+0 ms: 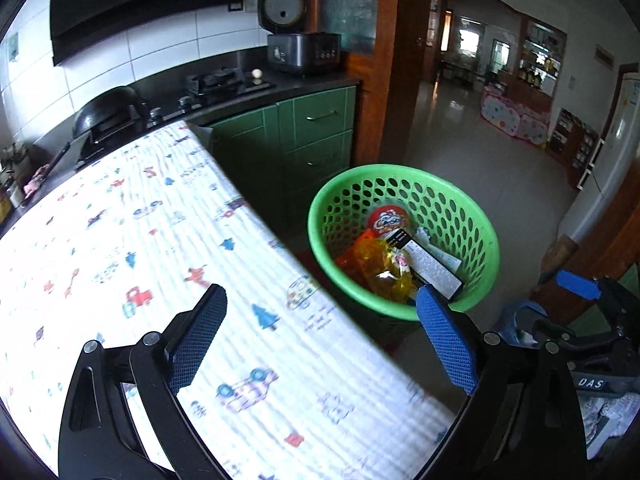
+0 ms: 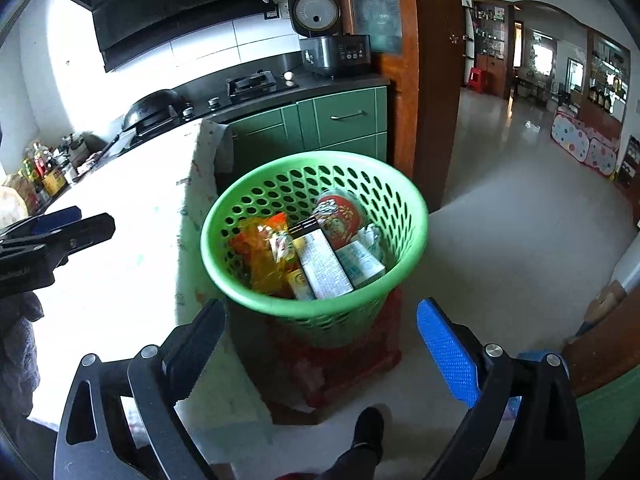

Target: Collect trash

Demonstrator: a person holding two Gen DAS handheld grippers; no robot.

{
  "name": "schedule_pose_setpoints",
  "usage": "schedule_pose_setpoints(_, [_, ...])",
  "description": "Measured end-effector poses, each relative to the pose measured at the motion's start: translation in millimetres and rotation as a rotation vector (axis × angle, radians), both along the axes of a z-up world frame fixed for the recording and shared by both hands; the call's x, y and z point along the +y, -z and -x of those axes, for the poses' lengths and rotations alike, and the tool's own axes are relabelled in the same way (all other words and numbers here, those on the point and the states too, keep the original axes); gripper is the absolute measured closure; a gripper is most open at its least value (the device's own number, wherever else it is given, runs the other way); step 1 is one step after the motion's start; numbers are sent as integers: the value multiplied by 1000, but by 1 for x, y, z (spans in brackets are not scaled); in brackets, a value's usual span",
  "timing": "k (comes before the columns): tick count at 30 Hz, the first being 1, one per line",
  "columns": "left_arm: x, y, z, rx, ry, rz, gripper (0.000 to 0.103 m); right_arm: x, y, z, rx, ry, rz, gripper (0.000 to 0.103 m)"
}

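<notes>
Right wrist view: green basket (image 2: 316, 312) of trash sits just ahead of the spread, empty right tool (image 2: 322, 312).

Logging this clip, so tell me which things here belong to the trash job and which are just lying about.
Job: green basket, orange wrapper, long box, red lid, both open grippers, left and right.
Lying about: rice cooker, wok, egg.

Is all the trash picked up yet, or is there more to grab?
Looks nearly finished. The green basket already holds wrappers and a box. Both the left gripper and right gripper are open and hold nothing. No trash shows on the tablecloth.
</notes>
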State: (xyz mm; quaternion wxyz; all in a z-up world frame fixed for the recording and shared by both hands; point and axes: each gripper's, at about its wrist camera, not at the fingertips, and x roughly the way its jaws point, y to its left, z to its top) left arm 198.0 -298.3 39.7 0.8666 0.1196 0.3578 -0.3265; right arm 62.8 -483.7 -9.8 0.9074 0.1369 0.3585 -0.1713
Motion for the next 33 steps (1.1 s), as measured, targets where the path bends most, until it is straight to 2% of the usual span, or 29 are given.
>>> schedule_pose_setpoints(13, [78, -8, 45, -72, -106, 38, 5, 52, -16, 34, -47, -73, 19, 7])
schedule_pose_setpoints(22, [123, 2, 81, -92, -187, 61, 5, 91, -19, 51, -71, -130, 45, 7])
schedule_pose_setpoints(33, [161, 8, 110, -129, -262, 74, 5, 122, -15, 70, -86, -152, 48, 7])
